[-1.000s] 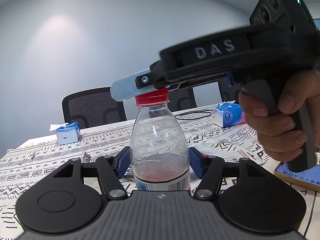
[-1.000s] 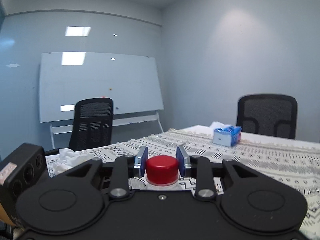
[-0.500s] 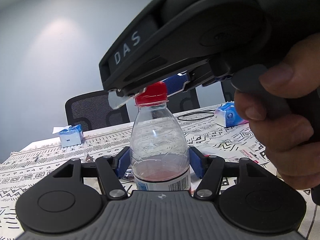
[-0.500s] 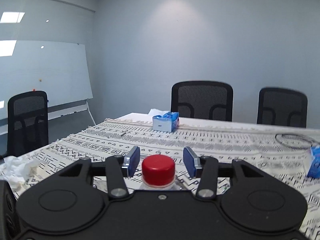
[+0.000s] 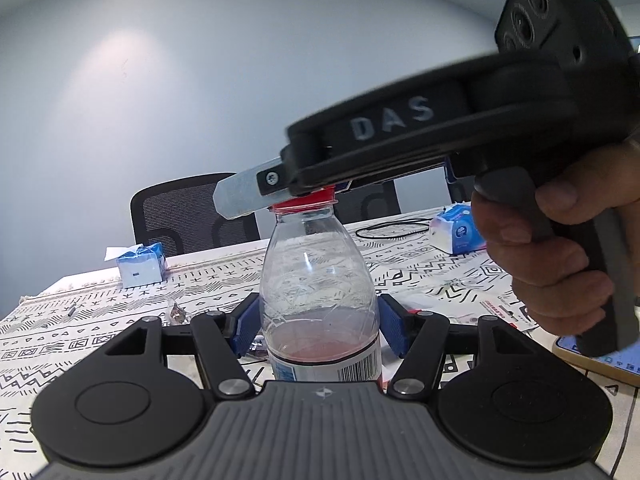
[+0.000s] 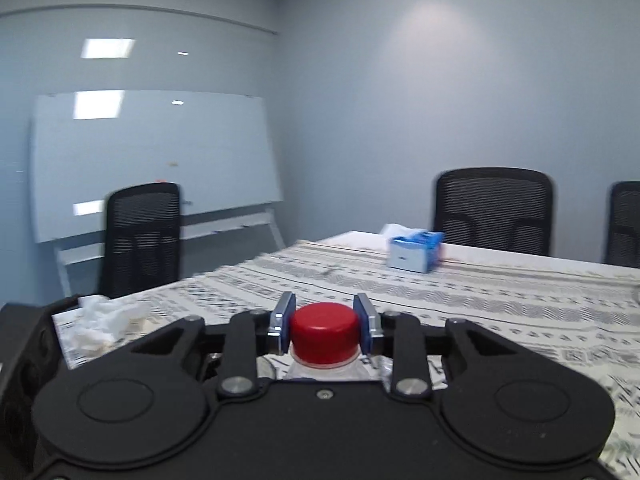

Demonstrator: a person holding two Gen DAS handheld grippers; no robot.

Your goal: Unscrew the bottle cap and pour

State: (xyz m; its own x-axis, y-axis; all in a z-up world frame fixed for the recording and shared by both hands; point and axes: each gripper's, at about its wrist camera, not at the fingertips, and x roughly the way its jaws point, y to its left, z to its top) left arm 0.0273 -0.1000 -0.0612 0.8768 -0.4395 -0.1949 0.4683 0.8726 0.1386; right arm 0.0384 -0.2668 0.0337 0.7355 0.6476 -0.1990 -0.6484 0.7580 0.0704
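Jaws of the right gripper (image 6: 324,330) sit closed on the red cap (image 6: 324,333), one pad touching each side, reaching in level across the bottle's top. Directly below, the left gripper (image 5: 318,330) has its blue pads pressed against the lower body of the clear bottle (image 5: 318,280), which stands upright on the patterned tabletop (image 5: 100,320) with a little red liquid inside. Cap and bottle share one vertical axis, so the twist likely turns about that line.

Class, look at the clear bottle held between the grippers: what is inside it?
The bottle holds a shallow layer of reddish liquid near the bottom; above that it looks empty. Its label and the left gripper hide the base.
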